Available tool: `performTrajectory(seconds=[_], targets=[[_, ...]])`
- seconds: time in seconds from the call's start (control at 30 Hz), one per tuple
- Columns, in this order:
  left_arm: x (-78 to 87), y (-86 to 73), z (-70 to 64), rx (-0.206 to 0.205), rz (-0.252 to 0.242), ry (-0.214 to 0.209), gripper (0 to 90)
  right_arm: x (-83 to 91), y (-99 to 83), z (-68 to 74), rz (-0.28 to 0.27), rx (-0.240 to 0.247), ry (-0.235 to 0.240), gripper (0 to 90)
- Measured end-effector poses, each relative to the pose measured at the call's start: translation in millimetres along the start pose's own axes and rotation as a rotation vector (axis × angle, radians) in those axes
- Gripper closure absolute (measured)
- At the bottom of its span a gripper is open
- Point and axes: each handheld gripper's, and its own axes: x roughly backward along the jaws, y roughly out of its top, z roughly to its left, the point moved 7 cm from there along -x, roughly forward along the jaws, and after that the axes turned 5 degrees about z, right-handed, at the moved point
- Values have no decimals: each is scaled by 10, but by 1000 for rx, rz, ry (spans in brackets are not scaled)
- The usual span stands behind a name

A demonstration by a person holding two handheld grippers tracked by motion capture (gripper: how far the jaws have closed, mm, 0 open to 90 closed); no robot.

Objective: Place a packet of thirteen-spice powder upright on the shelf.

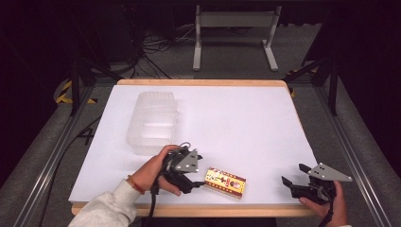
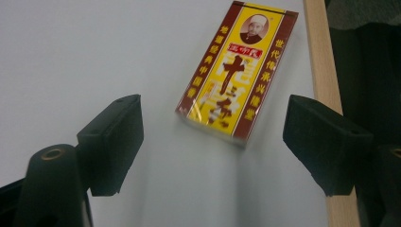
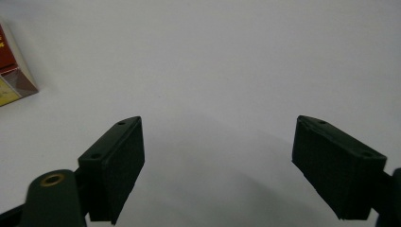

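A flat yellow and dark red box [image 1: 225, 182] with Chinese lettering lies near the table's front edge. In the left gripper view the box [image 2: 236, 71] lies ahead of the jaws, close to the wooden table edge. My left gripper [image 1: 197, 177] is open, its tips just left of the box and not touching it. At the front right corner my right gripper [image 1: 293, 175] is open with nothing between its jaws. In the right gripper view a corner of the box [image 3: 14, 75] shows at the far left, beyond the open gripper [image 3: 217, 165].
A clear plastic container [image 1: 152, 122] stands on the white table top [image 1: 236, 118] at the left, behind my left hand. The wooden rim [image 2: 326, 94] of the table runs close by the box. A grey metal stand [image 1: 234, 33] is on the floor beyond the table.
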Motion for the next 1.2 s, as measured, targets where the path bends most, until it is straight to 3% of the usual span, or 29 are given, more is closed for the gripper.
performTrajectory(seconds=[0.2, 0.27, 0.47, 0.73, 0.83, 1.2], targets=[[-304, 322, -52, -86, 62, -85, 224, 19, -50, -4, 15, -1, -6, 183], [-350, 367, -69, -97, 68, -95, 223, 23, -53, -7, 15, -2, -7, 183], [-571, 554, -145, -158, 149, -134, 214, 25, -68, -11, 19, 1, -8, 184], [-806, 645, -214, -188, 213, -190, 213, 20, -66, -9, 21, 1, -7, 186], [-886, 659, -229, -204, 237, -190, 224, 20, -66, -8, 21, 3, -8, 188], [-935, 692, -235, -217, 256, -208, 300, 36, -67, -17, 15, -4, -5, 197]])
